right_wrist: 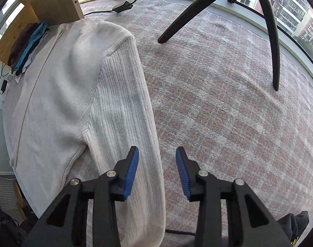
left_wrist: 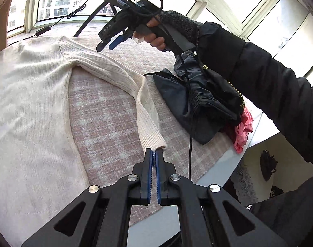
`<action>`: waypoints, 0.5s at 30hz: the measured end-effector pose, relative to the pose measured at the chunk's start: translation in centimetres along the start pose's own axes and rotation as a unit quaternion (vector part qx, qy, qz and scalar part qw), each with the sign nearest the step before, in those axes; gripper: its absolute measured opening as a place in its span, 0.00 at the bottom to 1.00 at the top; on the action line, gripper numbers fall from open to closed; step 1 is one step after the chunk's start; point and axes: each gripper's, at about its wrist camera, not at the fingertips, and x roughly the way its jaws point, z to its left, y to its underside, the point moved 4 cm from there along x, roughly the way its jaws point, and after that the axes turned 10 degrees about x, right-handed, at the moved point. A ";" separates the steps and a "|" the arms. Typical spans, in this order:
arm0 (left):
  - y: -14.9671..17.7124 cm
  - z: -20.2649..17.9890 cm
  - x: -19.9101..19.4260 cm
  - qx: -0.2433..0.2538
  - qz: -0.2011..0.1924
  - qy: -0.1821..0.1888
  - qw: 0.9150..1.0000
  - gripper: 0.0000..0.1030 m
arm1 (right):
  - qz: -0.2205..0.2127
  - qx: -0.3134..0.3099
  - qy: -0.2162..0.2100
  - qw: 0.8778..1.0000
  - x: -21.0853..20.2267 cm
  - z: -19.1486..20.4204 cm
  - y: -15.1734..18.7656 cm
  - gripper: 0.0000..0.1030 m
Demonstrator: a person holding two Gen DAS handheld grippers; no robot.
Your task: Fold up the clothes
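Sweater cuff [left_wrist: 158,144] between closed left fingers [left_wrist: 150,160].

The left gripper [left_wrist: 154,151] sits low and near, its blue-padded fingers [left_wrist: 149,164] pressed almost together at the tips, pointing forward. The right gripper [right_wrist: 157,152] has its fingers [right_wrist: 132,164] spread wide apart, nothing between them. In the left wrist view the right gripper [left_wrist: 107,46] is raised at the far side, angled down to the left, gripped by the right hand [left_wrist: 156,35] in a fingerless knit glove, with a dark padded sleeve [left_wrist: 259,82] reaching in from the right.
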 end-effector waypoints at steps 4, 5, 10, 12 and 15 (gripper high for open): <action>-0.3 0.3 -1.7 0.002 -0.026 -0.014 1.000 0.02 | 0.011 0.010 0.020 1.000 2.3 0.8 -2.2 0.39; -0.5 0.3 -2.1 0.003 -0.034 -0.016 0.999 0.02 | 0.010 0.002 0.025 1.000 2.5 1.2 -2.6 0.39; 0.0 1.7 -3.3 -0.023 -0.061 -0.023 0.998 0.02 | 0.029 -0.025 0.040 0.998 3.2 3.1 -3.3 0.05; 0.6 2.7 -3.8 -0.041 -0.069 -0.026 0.996 0.02 | 0.034 -0.034 0.060 0.997 3.1 3.9 -3.5 0.04; 1.9 4.1 -4.9 -0.073 -0.085 -0.020 0.994 0.02 | 0.036 0.006 0.062 0.997 1.9 4.4 -4.5 0.04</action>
